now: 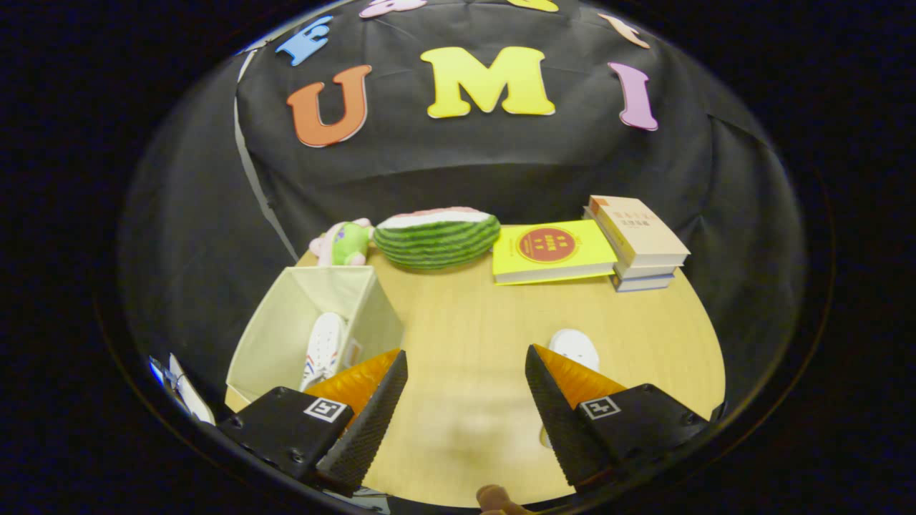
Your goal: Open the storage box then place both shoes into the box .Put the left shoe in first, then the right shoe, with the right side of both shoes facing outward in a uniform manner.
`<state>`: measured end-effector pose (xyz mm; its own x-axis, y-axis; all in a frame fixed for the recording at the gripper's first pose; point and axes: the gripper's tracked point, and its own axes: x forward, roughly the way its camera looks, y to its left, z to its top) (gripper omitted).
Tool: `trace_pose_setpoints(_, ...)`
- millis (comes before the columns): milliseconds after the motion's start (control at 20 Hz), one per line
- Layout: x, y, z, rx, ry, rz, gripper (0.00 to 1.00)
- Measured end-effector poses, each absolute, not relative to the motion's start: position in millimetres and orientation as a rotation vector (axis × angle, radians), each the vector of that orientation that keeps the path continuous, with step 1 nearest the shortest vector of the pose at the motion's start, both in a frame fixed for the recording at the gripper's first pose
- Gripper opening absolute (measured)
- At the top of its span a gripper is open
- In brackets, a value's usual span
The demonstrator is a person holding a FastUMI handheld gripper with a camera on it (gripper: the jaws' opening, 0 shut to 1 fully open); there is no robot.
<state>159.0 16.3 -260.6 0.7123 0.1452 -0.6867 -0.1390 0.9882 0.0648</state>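
The cream fabric storage box (275, 336) stands open on the wooden table, just ahead of my left finger. One white shoe (323, 348) stands on its side inside the box, its sole showing. The other white shoe (575, 348) lies on the table behind my right finger, which hides most of it. My gripper (465, 372) is open, with bare table between its fingers (372, 418) and nothing held.
At the back of the table lie a watermelon-slice toy (436, 238), a small pink and green plush (345, 243), a yellow book (552, 252) and a stack of books (637, 243). Black cloth walls close the booth behind.
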Motion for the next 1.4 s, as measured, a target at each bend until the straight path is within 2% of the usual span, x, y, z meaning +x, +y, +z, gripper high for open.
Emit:
trace_pose_setpoints(600,164,-133,-332,-0.085,1.003,-0.060,1.00)
trace_pose_setpoints(1000,152,-144,-411,-0.019,1.217,0.015,1.00)
trace_pose_setpoints(1150,148,-135,-428,0.024,1.265,0.048,0.85)
trace_pose_setpoints(1200,145,-131,-432,0.028,1.293,0.067,0.82)
trace_pose_setpoints(1250,144,-128,-436,0.031,1.307,0.069,0.74)
trace_pose_setpoints(1300,148,-130,-441,0.014,1.304,0.054,0.72)
trace_pose_setpoints(1400,150,-126,-442,0.005,1.319,0.067,0.56)
